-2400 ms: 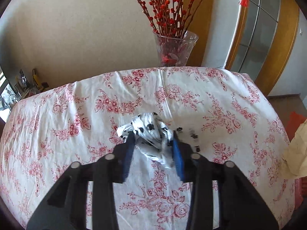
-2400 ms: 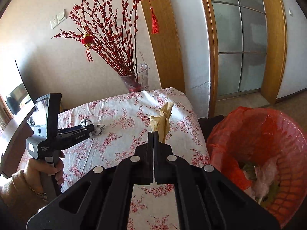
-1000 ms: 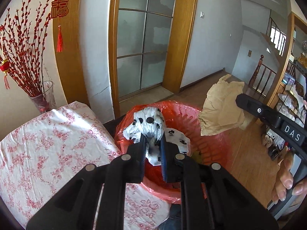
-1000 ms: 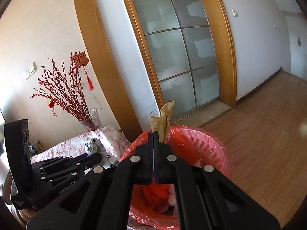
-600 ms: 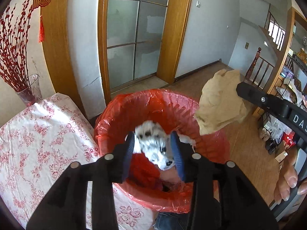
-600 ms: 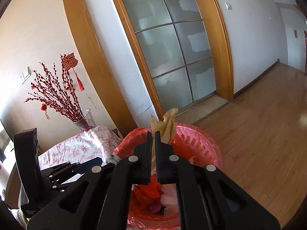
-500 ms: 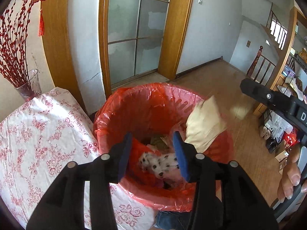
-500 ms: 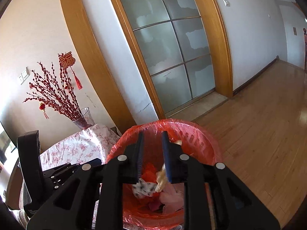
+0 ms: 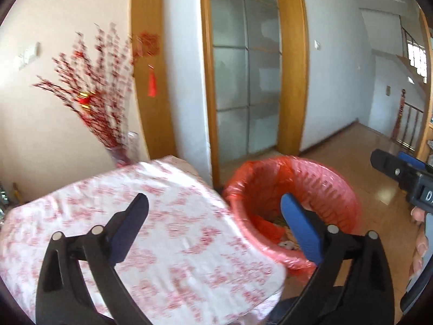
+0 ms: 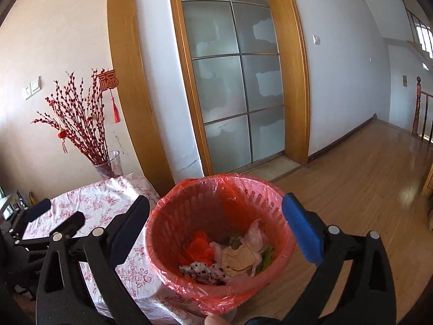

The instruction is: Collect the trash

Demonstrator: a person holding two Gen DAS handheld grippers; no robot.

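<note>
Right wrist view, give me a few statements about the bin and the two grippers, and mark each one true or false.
1. The red-lined bin stands beside the table with the floral cloth. True.
2. The spotted wrapper lies on the table. False: it lies inside the bin, next to the crumpled brown paper.
3. The right gripper holds the brown paper. False: its jaws are opening and nothing is between them.
4. The left gripper is empty. True: its jaws are opening with nothing between them.
5. The vase of red branches stands on the floor. False: it stands at the table's far end.
</note>
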